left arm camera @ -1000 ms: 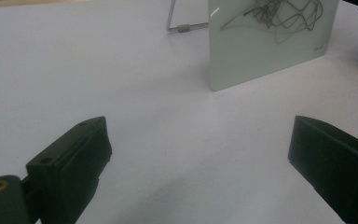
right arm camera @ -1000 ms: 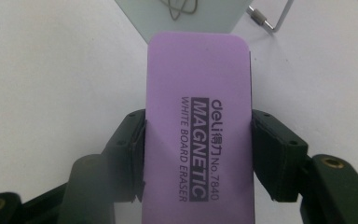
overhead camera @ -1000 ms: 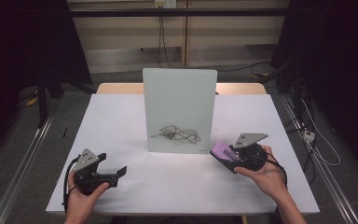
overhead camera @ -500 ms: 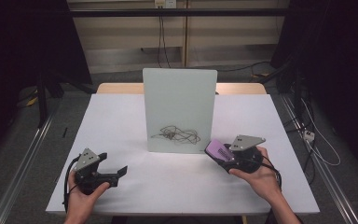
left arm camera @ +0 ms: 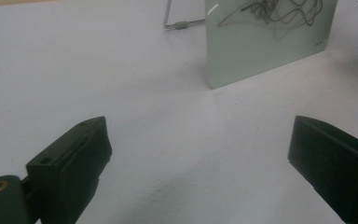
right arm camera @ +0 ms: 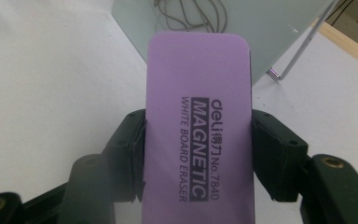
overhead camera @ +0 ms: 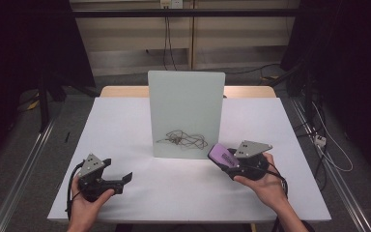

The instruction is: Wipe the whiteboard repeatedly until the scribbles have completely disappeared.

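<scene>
Right hand-held gripper [overhead camera: 228, 162], lower right of the high view: jaws clamped on a purple eraser [right arm camera: 198, 130]. Left hand-held gripper [overhead camera: 121, 179], lower left: jaws wide apart, holding nothing, above the desk [overhead camera: 125, 125].

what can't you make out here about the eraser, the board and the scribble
- Eraser underside: right gripper view, it faces away from the camera; its near end is cut off by the bottom edge.
- Scribble: high view, too small to read as writing or drawing.
- Board top: left gripper view, cut by the top edge.
- Board's stand: right gripper view, mostly hidden behind the board.
</scene>
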`<action>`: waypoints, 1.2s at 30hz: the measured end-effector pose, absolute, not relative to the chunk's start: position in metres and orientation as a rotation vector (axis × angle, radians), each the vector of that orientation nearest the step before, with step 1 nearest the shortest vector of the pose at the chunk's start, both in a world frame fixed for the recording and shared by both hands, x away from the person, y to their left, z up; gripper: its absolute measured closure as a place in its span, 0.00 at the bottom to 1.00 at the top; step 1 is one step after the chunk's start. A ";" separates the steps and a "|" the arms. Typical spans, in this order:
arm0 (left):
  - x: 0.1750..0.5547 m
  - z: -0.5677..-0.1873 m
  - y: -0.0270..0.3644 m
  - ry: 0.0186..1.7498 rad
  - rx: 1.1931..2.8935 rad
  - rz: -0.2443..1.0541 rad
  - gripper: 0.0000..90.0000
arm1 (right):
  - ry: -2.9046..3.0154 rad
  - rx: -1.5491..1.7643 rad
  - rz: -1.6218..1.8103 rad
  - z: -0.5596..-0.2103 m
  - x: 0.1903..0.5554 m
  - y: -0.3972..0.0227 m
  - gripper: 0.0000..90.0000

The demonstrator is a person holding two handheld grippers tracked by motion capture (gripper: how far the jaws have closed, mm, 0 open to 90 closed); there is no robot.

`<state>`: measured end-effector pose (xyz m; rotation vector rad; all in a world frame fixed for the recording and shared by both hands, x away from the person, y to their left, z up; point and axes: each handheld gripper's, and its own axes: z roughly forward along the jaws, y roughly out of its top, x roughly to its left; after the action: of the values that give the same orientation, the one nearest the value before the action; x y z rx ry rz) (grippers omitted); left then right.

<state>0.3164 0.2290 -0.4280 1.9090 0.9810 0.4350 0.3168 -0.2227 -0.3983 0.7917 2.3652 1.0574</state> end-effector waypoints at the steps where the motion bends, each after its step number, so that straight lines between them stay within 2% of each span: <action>1: 0.317 -0.428 0.229 0.978 1.912 0.430 0.06 | 2.365 0.786 1.059 -0.398 0.317 -0.222 0.46; 25: 0.316 -0.428 0.228 0.976 1.919 0.425 0.06 | 2.277 0.766 1.091 -0.395 0.322 -0.195 0.46; 36: 0.316 -0.429 0.229 0.977 1.924 0.426 0.06 | 2.208 0.734 1.088 -0.373 0.336 -0.186 0.45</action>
<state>0.3163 0.2286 -0.4285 1.9241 0.9771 0.4256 0.3359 -0.1865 -0.3729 0.7337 2.2079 1.0881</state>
